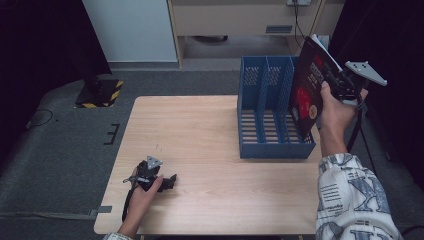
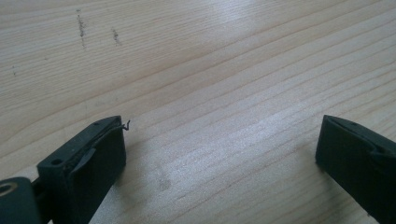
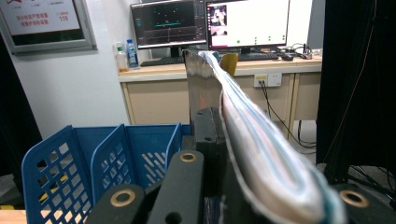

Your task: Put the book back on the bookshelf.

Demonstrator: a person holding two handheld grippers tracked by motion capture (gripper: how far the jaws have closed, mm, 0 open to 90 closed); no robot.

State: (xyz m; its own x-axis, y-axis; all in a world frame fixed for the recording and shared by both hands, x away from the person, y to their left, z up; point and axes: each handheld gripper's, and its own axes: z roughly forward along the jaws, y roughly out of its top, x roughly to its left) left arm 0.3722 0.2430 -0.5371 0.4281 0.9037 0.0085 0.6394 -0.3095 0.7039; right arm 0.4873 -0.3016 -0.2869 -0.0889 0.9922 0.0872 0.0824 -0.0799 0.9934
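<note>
My right claw (image 1: pixel 334 80) pinches the magazine (image 1: pixel 311 85), tilted above the right end of the blue file rack (image 1: pixel 274 142); my left claw (image 1: pixel 169 181) rests spread on the worktop (image 1: pixel 200 140), well apart, holding nothing.

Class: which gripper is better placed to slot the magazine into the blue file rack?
Right. The right gripper already clamps the magazine above the blue file rack; the left gripper rests open on the table.

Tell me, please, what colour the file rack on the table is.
Blue, the file rack shows best in the high view.
</note>
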